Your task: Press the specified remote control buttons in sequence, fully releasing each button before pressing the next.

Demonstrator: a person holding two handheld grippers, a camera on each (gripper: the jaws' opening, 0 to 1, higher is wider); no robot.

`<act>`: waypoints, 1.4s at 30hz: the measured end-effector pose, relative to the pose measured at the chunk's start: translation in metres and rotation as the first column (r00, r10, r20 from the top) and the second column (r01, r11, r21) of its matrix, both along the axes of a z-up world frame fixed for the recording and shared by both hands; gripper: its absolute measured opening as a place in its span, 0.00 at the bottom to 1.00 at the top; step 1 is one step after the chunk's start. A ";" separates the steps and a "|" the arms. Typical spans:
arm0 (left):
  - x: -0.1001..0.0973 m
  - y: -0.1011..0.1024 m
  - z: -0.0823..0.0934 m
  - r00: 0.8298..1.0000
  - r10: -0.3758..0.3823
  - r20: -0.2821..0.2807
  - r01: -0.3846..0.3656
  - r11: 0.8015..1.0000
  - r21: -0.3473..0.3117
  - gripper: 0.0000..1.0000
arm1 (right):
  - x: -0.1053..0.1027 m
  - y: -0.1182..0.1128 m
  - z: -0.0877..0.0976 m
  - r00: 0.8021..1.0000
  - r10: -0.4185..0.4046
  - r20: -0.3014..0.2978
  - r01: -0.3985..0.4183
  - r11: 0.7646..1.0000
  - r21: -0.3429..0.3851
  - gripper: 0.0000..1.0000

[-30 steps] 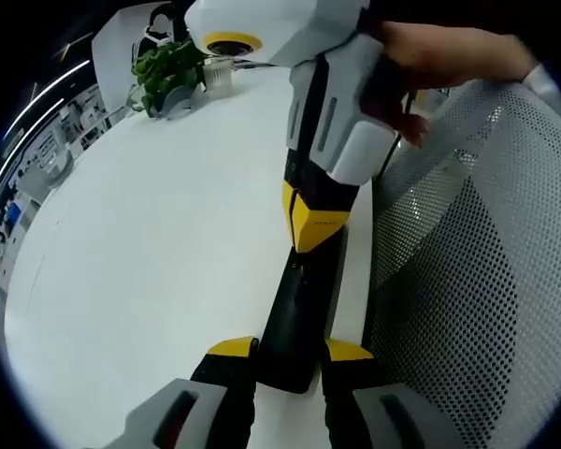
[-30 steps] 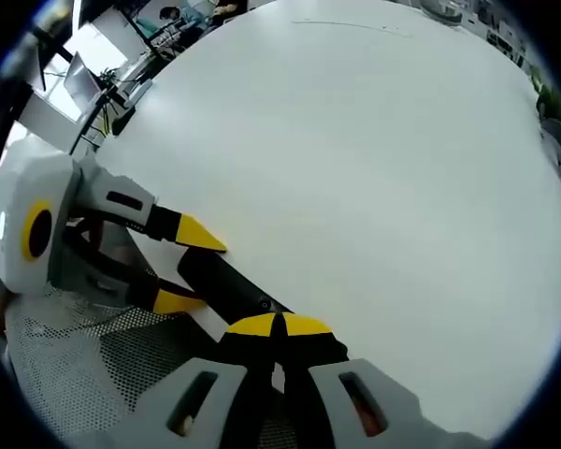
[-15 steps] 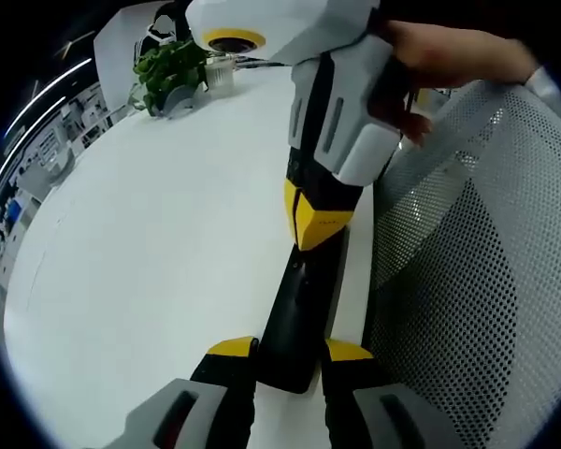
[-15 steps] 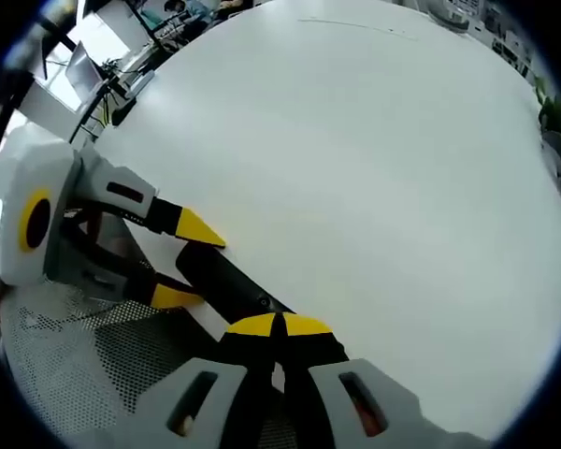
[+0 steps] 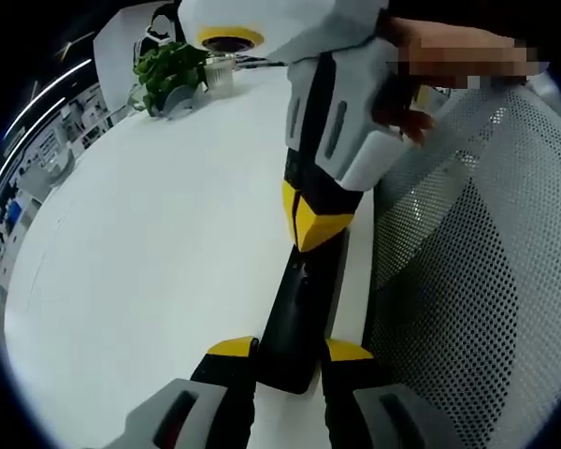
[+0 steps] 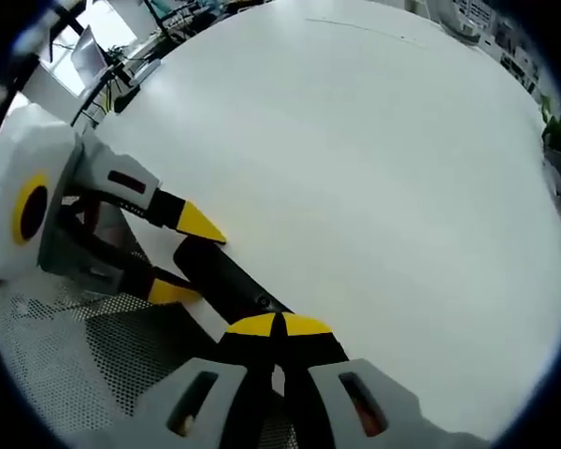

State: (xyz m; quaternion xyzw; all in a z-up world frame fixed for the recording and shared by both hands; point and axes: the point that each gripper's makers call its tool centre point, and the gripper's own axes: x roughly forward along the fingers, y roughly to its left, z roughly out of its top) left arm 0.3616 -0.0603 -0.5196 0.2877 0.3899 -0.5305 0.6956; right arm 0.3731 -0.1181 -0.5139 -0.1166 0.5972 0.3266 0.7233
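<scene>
A slim black remote control point(image 5: 302, 318) lies on a wide white table point(image 5: 150, 243), close to its edge. The left gripper point(image 5: 288, 352) has its yellow-tipped jaws clamped on the remote's near end, one on each long side. From the far end comes the right gripper point(image 5: 318, 223), its jaws closed together with nothing between them, their yellow tips touching the remote's top face. Beside the grippers stands a grey mesh chair back point(image 5: 467, 281). Far beyond them sits a green potted plant point(image 5: 166, 67).
</scene>
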 end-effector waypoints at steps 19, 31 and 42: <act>-0.001 0.000 0.002 1.000 -0.001 0.002 0.001 1.000 0.002 0.27 | 0.000 -0.012 0.000 0.989 -0.119 -0.091 0.122 0.992 0.030 0.00; 0.000 -0.001 0.001 1.000 0.005 0.002 -0.005 1.000 0.000 0.27 | 0.000 -0.012 -0.001 0.997 -0.066 -0.044 0.065 0.998 -0.012 0.00; 0.000 -0.001 0.001 1.000 0.008 0.002 -0.008 1.000 -0.001 0.26 | 0.002 -0.013 -0.002 1.000 -0.013 -0.005 0.013 0.999 -0.038 0.00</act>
